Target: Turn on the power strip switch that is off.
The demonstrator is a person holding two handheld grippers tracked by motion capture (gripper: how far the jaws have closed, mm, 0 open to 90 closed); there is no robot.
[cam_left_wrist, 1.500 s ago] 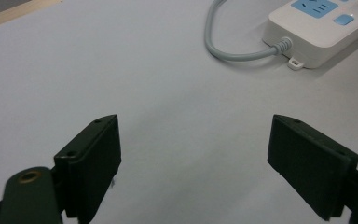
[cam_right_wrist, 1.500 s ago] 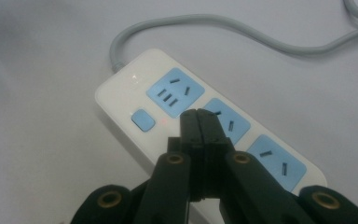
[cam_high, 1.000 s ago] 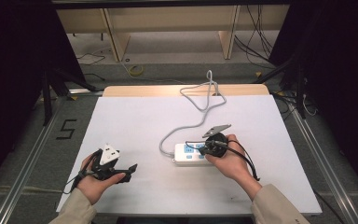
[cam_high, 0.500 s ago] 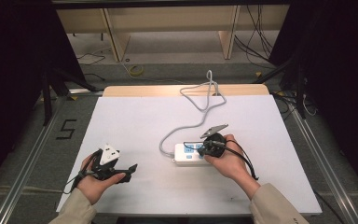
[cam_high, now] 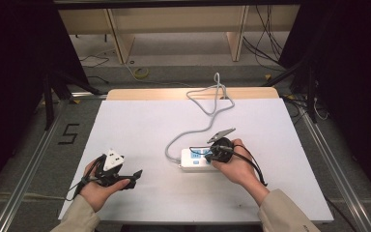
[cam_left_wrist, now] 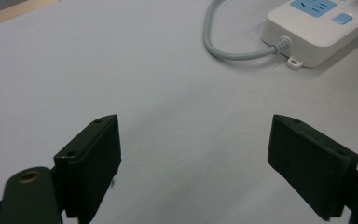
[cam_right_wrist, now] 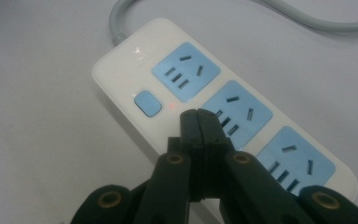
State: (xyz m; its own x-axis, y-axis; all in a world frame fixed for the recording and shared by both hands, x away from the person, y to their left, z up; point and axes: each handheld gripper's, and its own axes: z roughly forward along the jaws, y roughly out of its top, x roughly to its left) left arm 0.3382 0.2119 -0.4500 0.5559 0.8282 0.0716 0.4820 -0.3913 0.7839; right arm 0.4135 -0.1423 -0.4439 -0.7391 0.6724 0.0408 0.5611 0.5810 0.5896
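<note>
A white power strip (cam_high: 196,159) with blue sockets lies near the middle of the white table; its grey cord (cam_high: 207,108) snakes toward the far edge. In the right gripper view the strip (cam_right_wrist: 144,60) shows three blue sockets, a blue switch button (cam_right_wrist: 148,103) and a small red light (cam_right_wrist: 172,105) that is lit. My right gripper (cam_right_wrist: 198,114) is shut with nothing between its jaws, its tips just over the strip beside the switch. My left gripper (cam_high: 136,175) rests at the front left, jaws wide open and empty (cam_left_wrist: 193,154), facing the strip's cord end (cam_left_wrist: 279,46).
The table (cam_high: 140,125) is covered in white, with a wooden strip (cam_high: 149,93) along the far edge. Metal rails (cam_high: 34,159) flank it on the floor. Shelving legs and loose cables (cam_high: 265,48) lie beyond the table.
</note>
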